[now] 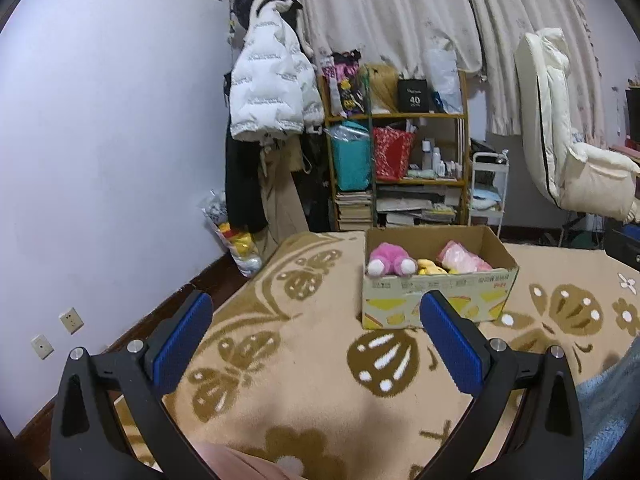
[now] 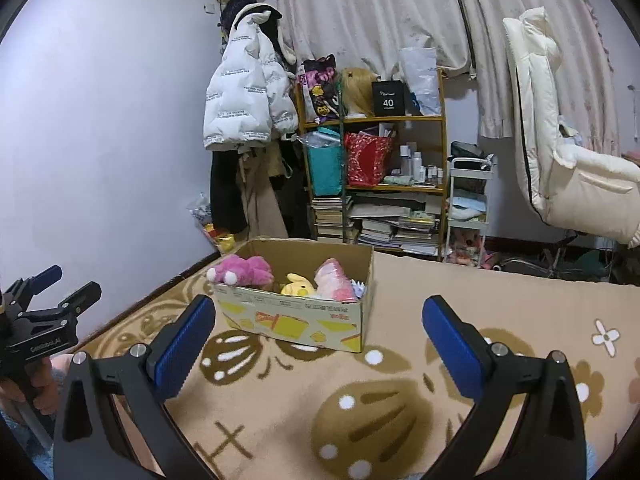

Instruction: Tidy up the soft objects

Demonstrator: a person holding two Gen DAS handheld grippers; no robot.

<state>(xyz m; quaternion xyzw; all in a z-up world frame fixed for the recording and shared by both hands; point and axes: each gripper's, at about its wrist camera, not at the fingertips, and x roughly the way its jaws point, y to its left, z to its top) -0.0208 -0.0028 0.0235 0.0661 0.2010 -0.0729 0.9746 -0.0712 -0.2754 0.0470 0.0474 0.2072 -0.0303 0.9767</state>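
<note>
A cardboard box (image 1: 436, 296) stands on a beige butterfly-patterned blanket (image 1: 304, 360), ahead of both grippers. It holds a bright pink plush toy (image 1: 390, 260), a yellow plush (image 1: 430, 267) and a pale pink plush (image 1: 462, 258). In the right wrist view the box (image 2: 296, 320) shows the same pink (image 2: 248, 271), yellow (image 2: 298, 286) and pale pink (image 2: 334, 282) toys. My left gripper (image 1: 316, 340) is open and empty, short of the box; it also shows in the right wrist view (image 2: 60, 284). My right gripper (image 2: 320, 344) is open and empty, near the box's front.
A shelf (image 1: 400, 152) packed with bags and books stands behind the bed beside hanging coats (image 1: 272, 92). A white cart (image 1: 488, 188) and a cream recliner (image 1: 568, 132) are at the right. A bag of toys (image 1: 236, 240) leans against the left wall. A blue fuzzy fabric (image 1: 608, 408) lies at lower right.
</note>
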